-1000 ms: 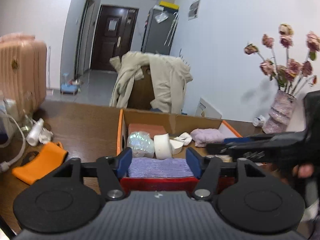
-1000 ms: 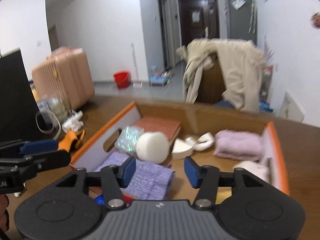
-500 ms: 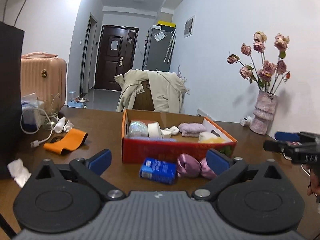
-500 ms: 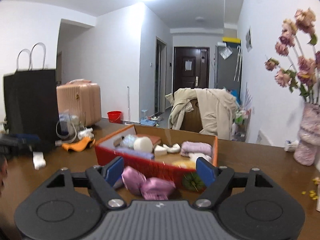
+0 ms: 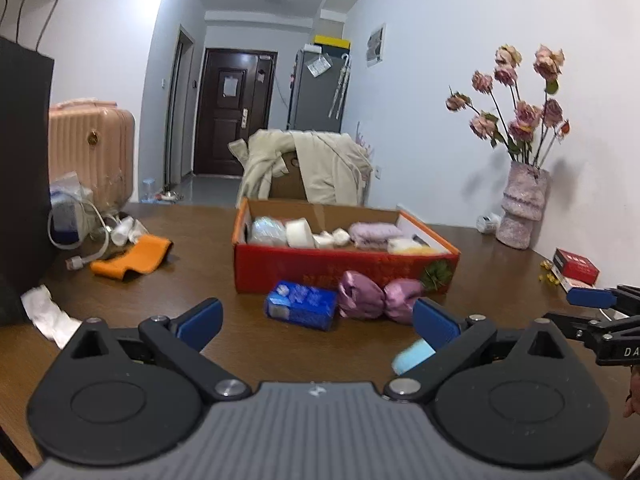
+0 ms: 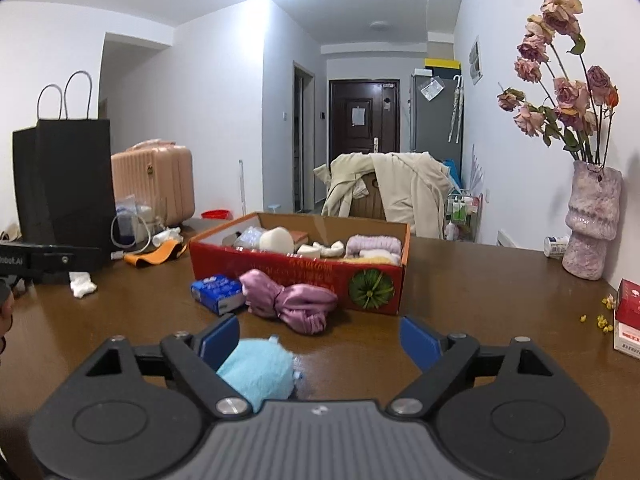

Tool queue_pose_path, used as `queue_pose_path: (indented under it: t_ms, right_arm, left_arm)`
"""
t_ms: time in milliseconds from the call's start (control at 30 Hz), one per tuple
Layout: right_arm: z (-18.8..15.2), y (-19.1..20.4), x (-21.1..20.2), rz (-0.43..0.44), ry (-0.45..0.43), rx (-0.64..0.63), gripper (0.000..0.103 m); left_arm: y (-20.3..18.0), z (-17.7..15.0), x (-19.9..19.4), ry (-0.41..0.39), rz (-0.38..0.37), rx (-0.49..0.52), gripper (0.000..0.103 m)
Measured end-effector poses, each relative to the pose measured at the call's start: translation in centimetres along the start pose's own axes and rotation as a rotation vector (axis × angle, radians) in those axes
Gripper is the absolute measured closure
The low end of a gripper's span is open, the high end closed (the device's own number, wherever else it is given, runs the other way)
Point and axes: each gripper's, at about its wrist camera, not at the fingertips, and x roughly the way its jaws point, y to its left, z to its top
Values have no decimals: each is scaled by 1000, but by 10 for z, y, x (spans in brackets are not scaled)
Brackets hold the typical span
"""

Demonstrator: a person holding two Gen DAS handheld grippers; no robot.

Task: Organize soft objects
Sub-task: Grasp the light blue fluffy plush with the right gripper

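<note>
A red cardboard box [image 5: 344, 270] [image 6: 296, 276] with several soft items in it stands mid-table. In front of it lie a blue tissue pack [image 5: 300, 308] [image 6: 218, 290] and a pink satin bundle [image 5: 376, 300] [image 6: 288, 304]. A light blue fluffy thing [image 6: 258, 372] [image 5: 414, 356] lies nearest me. My left gripper [image 5: 318, 320] is open and empty, well short of the tissue pack. My right gripper [image 6: 320, 340] has its jaws opening. The fluffy thing lies low between them by the left pad [image 6: 220, 338], not pressed.
On the left stand a black paper bag [image 6: 64, 184], a pink suitcase [image 6: 154, 188], cables, an orange pouch [image 5: 134, 258] and crumpled white tissue [image 6: 82, 282]. A vase of dried roses [image 6: 592, 224] and a small red box [image 5: 576, 266] sit right. A coat-draped chair [image 5: 304, 170] stands behind.
Both grippers have pulled back from over the box to the near side of the table and spread their jaws wide. The woven purple cloth stays in the box.
</note>
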Motion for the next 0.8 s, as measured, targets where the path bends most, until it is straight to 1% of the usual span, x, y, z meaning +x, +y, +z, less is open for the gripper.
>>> queue_pose_path:
  t_ms: [100, 167, 233, 333, 433, 500, 533, 633, 733, 767, 800]
  right_arm:
    - [-8, 3, 0, 15, 27, 7, 16]
    - [-12, 4, 2, 7, 41, 0, 16]
    - [-16, 2, 5, 7, 52, 12, 16]
    - [-18, 0, 13, 13, 72, 22, 17]
    - [-16, 1, 25, 28, 98, 33, 20]
    - [-13, 3, 35, 66, 112, 41, 22]
    - [-13, 5, 41, 93, 119, 46, 23]
    - [-15, 8, 62, 127, 156, 56, 37]
    - [-17, 4, 83, 145, 183, 98, 43]
    - [-17, 1, 88, 160, 189, 124, 46]
    - [-18, -2, 94, 180, 203, 158, 48]
  left_arm:
    - [-11, -13, 7, 52, 7, 23, 0]
    - [-16, -20, 10, 66, 6, 36, 0]
    - [-19, -25, 14, 82, -12, 43, 0]
    - [-24, -28, 26, 112, -13, 49, 0]
    - [-25, -29, 38, 130, -21, 37, 0]
    - [-25, -30, 46, 149, -36, 32, 0]
    - [-26, -32, 49, 160, -48, 30, 0]
    - [-26, -37, 60, 188, -77, 15, 0]
    - [-29, -42, 73, 200, -91, 13, 1]
    - [-30, -43, 77, 210, -108, 9, 6]
    - [-30, -43, 81, 216, -124, 1, 14]
